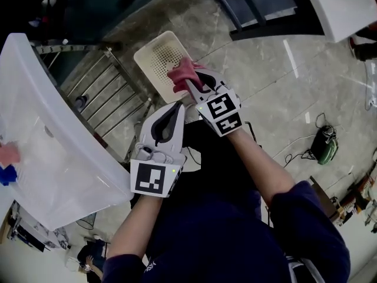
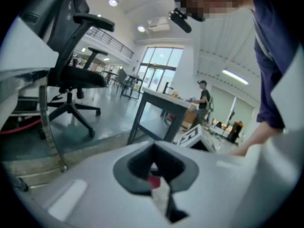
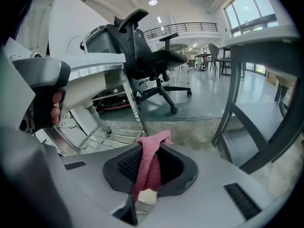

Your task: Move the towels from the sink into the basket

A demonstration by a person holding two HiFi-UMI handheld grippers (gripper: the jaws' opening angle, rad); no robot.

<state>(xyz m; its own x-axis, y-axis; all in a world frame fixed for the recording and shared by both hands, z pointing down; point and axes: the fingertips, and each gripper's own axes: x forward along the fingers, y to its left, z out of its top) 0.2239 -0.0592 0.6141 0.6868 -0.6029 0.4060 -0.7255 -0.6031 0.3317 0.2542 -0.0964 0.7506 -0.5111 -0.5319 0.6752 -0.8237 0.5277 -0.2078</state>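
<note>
Just above the near rim of the basket point(image 1: 159, 61), your right gripper point(image 1: 191, 86) has its jaws clamped on the pink towel point(image 1: 182, 72), which hangs lengthwise basket-ward, while your left gripper point(image 1: 178, 107) waits behind, jaws together and empty.

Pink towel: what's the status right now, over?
Right gripper shut on pink towel, over the basket. Left gripper shut, empty. More towels in the sink. Nothing in the way.
</note>
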